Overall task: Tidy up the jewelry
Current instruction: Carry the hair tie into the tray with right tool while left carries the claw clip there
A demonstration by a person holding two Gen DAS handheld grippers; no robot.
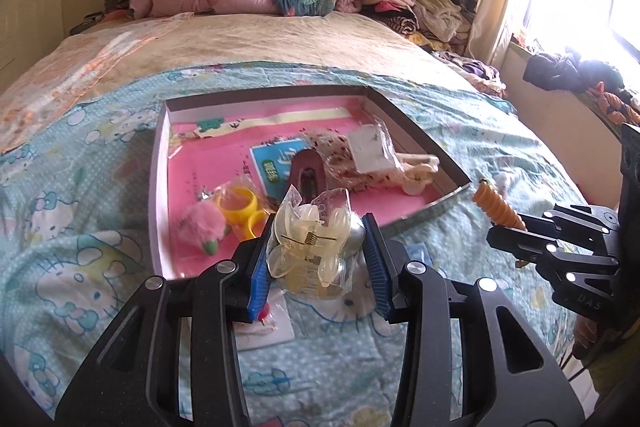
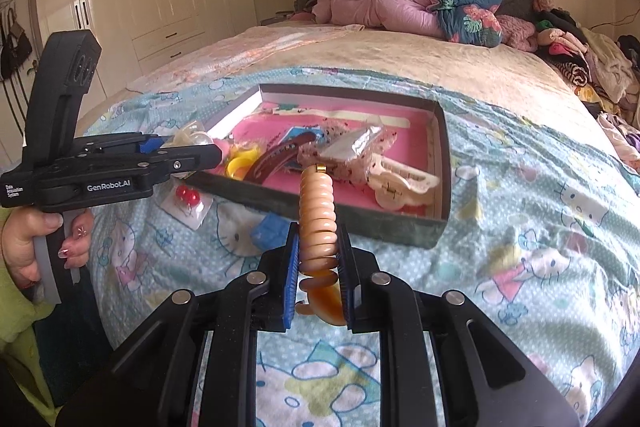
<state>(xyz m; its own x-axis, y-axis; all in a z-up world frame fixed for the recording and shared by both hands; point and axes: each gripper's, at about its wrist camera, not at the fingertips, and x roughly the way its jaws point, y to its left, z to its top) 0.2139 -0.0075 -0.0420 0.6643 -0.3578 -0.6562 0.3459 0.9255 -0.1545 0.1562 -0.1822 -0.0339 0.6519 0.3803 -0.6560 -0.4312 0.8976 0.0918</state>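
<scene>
While both loads hang above bed's near edge, left gripper (image 1: 318,255) clenched on bagged clear hair claw (image 1: 308,251), right gripper (image 2: 319,267) clenched on orange spiral clip (image 2: 318,215); likely bound for box (image 2: 436,227), tray-like, just ahead, already holding accessories.

A translucent, glossy plastic hair claw (image 1: 308,247) in crinkly clear film is showing a small metal spring. The ribbed amber clip (image 2: 318,223) is looking smooth and shiny. The cardboard box (image 1: 158,163) is matt, the bed sheet (image 1: 80,227) soft printed cloth.
</scene>
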